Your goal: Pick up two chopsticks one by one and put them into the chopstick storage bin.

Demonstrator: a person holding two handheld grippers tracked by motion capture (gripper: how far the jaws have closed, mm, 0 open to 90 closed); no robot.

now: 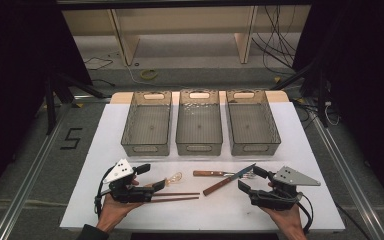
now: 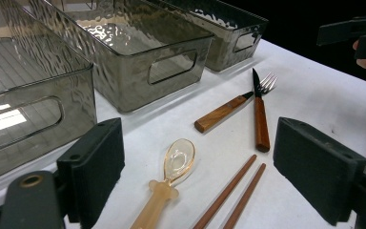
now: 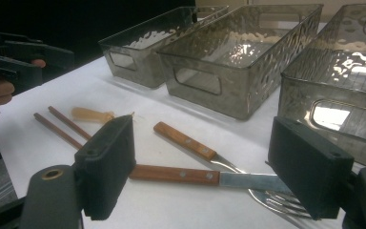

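1. Left gripper [image 1: 149, 176]: near left of the desk [image 1: 105, 120], held in a person's hand. Jaws spread wide, pinching nothing; in the left gripper view they frame the spoon and chopsticks without touching them.

2. Right gripper [image 1: 252, 180]: near right of the desk, held in the other hand. Jaws spread wide and empty; in the right gripper view they stand to either side of the knife, above it.

3. Chopsticks [image 1: 177, 196]: brown pair, lying side by side and nearly level, just right of the left gripper, nearest the desk's front edge.

4. Spoon [image 1: 170, 180]: translucent amber plastic, bowl pointing far-right, just beyond the chopsticks and close to the left gripper's jaws.

5. Knife [image 1: 227, 180]: wooden handle, dark blade, lying slantwise at near centre-right, blade toward the right gripper. Its blade crosses the fork.

6. Fork [image 1: 220, 174]: wooden handle, metal tines pointing right, lying under the knife's blade, just beyond it.

7. Left bin [image 1: 146, 122], middle bin [image 1: 199, 122], right bin [image 1: 252, 122]: three smoky clear plastic bins with handle cut-outs, in a row across the far half of the desk, nothing visible inside.

Step in hand, as judged: sorting the cutlery into the bins, at the very start; every piece lies on the desk and neither gripper has taken hold. Next move calls for lowering one gripper over a single piece, the spoon or knife being closest, and closing on its handle without catching the neighbouring piece.
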